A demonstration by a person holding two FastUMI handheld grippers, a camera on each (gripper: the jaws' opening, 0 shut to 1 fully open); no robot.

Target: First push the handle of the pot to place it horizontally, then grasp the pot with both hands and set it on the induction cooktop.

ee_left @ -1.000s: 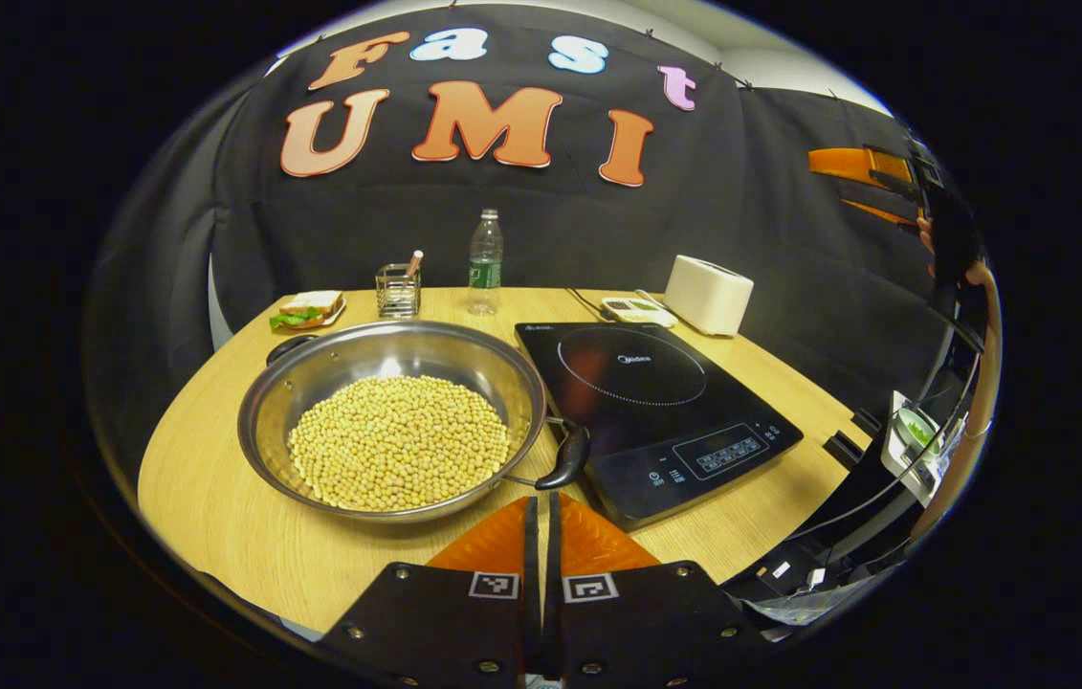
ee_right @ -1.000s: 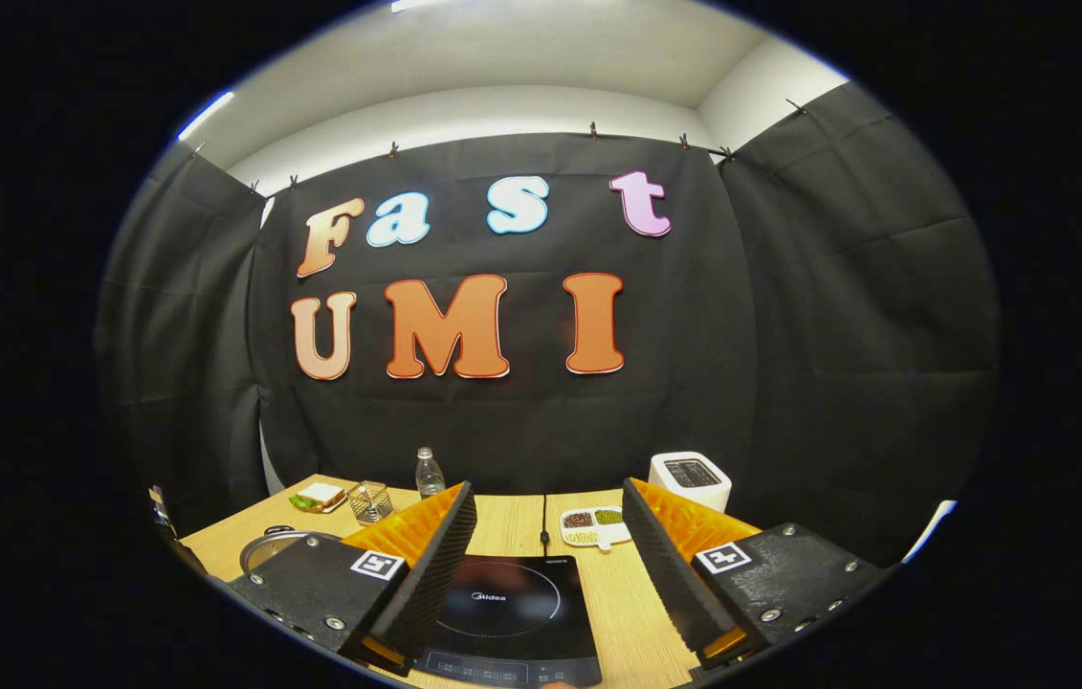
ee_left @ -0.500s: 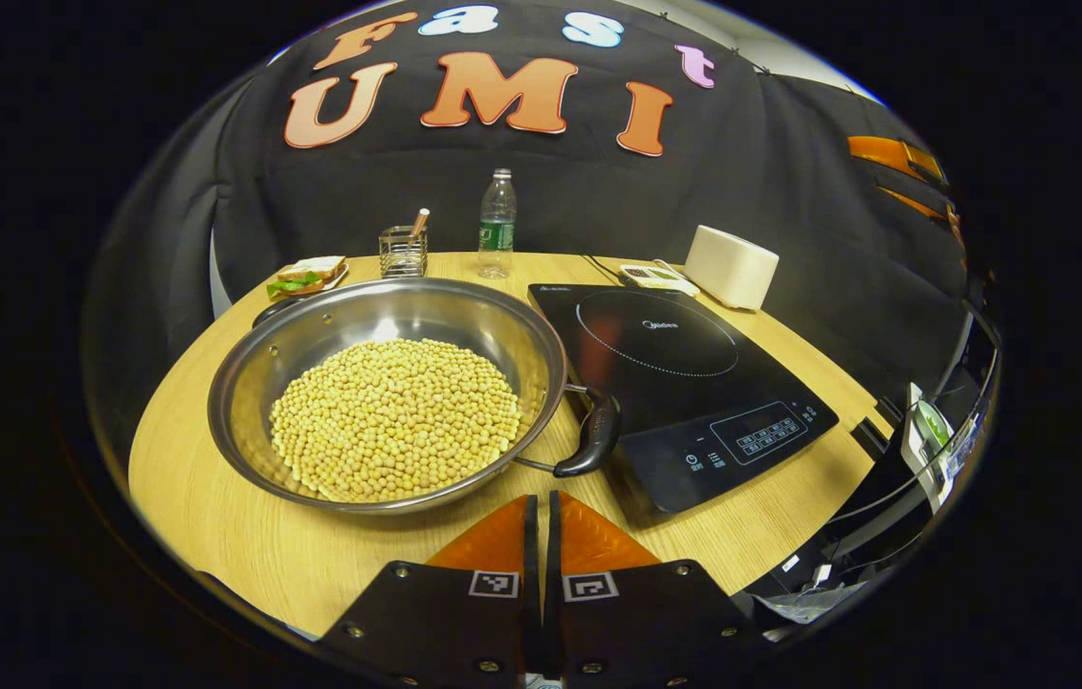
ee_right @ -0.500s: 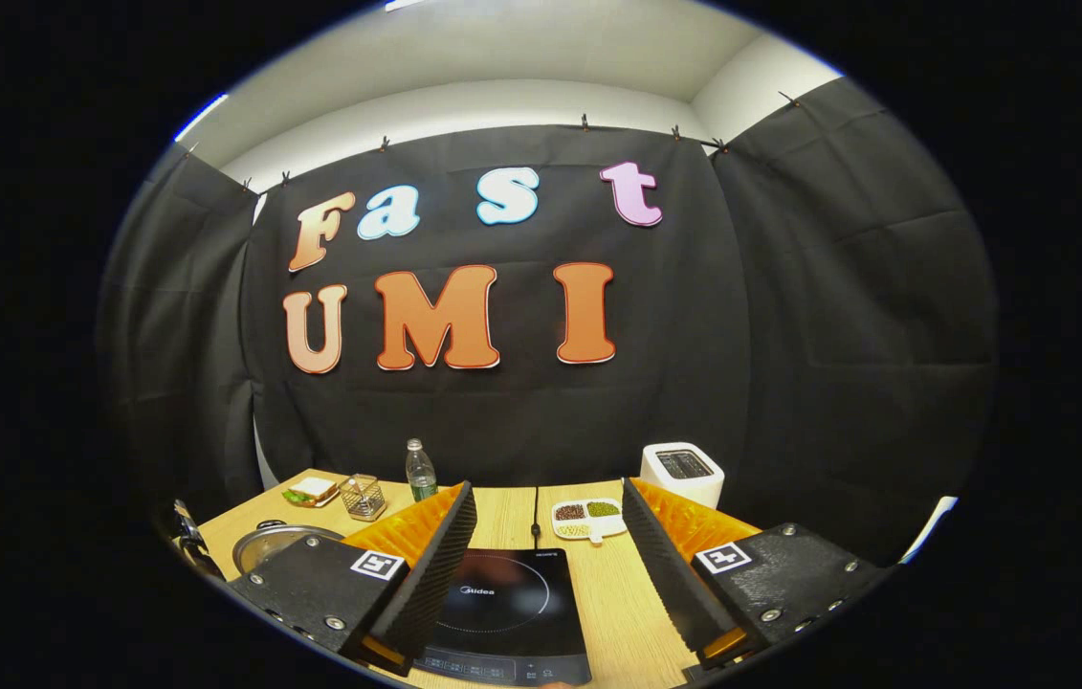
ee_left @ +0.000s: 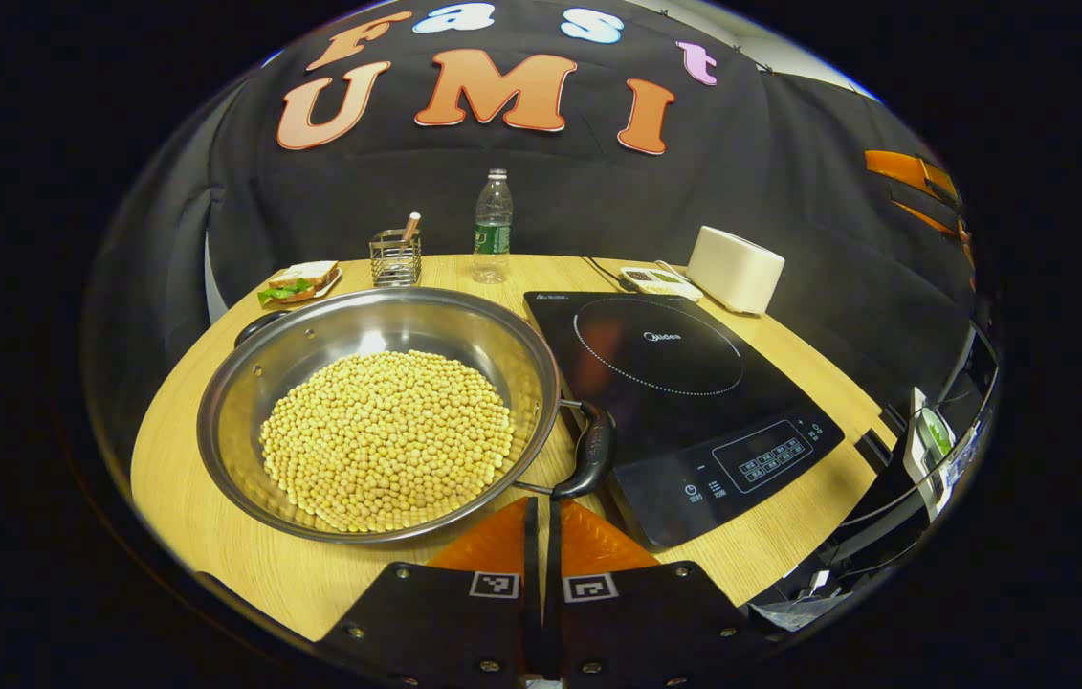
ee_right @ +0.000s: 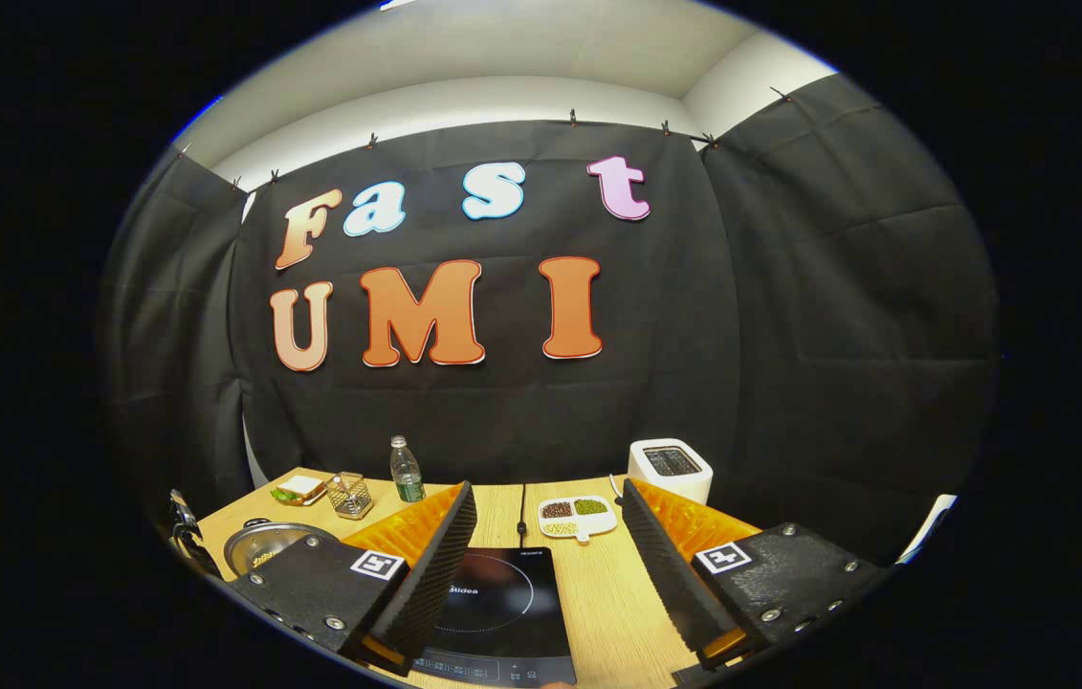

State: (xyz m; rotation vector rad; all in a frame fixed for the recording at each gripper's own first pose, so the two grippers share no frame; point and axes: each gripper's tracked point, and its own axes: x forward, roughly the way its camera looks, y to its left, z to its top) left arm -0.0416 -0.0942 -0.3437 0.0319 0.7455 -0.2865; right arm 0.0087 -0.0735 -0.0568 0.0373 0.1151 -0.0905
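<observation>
A steel pot full of soybeans sits on the wooden table in the left gripper view. Its near black handle points toward the black induction cooktop on its right, and the other handle is at the far left rim. My left gripper is shut and empty, just short of the pot's front rim and left of the near handle. In the right gripper view my right gripper stands open high above the cooktop, with the pot at the lower left.
Along the table's back edge stand a water bottle, a wire utensil holder, a sandwich on a plate, a white toaster and a small dish of beans. Cables and equipment lie off the table's right edge.
The left gripper has come down and closer to the pot, which now looks larger and nearer. The right gripper has drifted slightly, still open. The pot has not moved.
</observation>
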